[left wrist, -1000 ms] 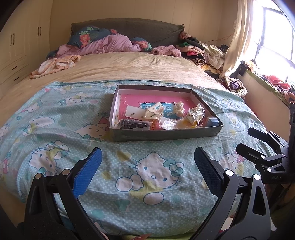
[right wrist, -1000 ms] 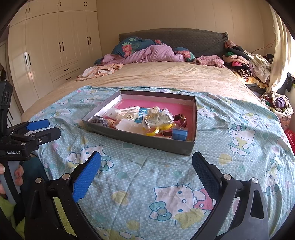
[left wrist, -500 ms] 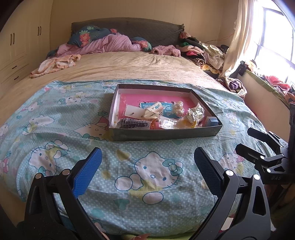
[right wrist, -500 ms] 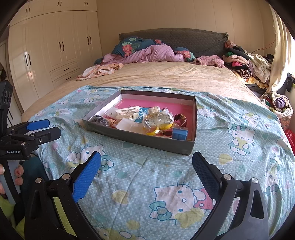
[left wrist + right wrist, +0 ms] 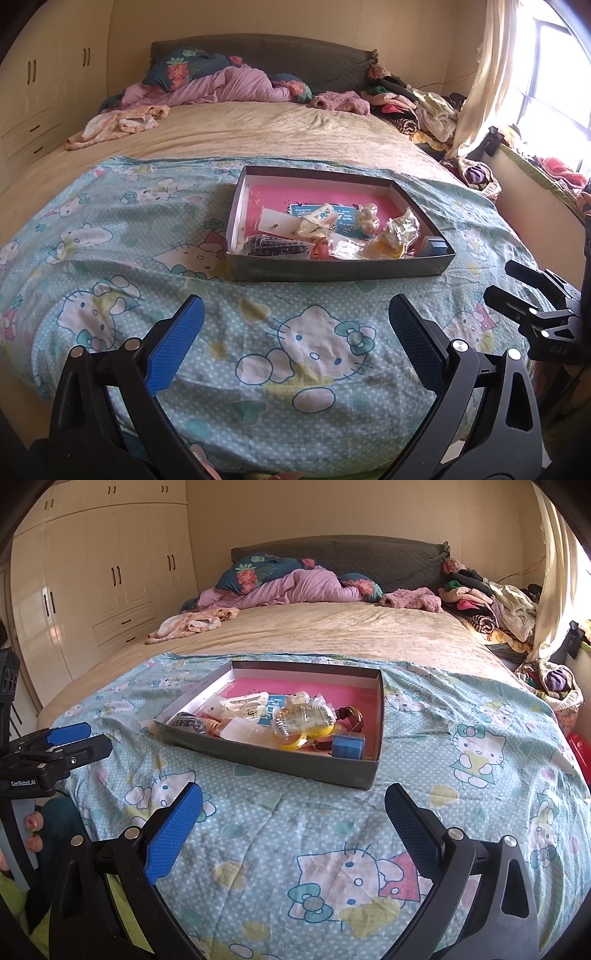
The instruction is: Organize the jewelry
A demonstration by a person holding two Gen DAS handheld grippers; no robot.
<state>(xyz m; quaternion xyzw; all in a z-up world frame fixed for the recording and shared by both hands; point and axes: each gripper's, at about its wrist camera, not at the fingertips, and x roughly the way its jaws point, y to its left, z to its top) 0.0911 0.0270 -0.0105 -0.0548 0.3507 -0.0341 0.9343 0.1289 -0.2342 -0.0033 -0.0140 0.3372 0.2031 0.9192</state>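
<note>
A shallow grey box [image 5: 332,271] with a pink floor sits on the Hello Kitty sheet; it also shows in the right wrist view [image 5: 280,762]. Inside lie bagged jewelry, a dark beaded piece [image 5: 273,246], pearl-like beads [image 5: 367,218], a gold-foil packet [image 5: 304,718] and a small blue box [image 5: 347,746]. My left gripper [image 5: 295,332] is open and empty, hovering over the sheet short of the box. My right gripper [image 5: 293,816] is open and empty, also short of the box's near side.
The bed's foot edge lies just below both grippers. Pillows and a pink duvet [image 5: 221,85] lie at the headboard, piled clothes [image 5: 491,605] at the right. A wardrobe [image 5: 92,583] stands left, a window [image 5: 554,74] right. Each gripper shows in the other's view.
</note>
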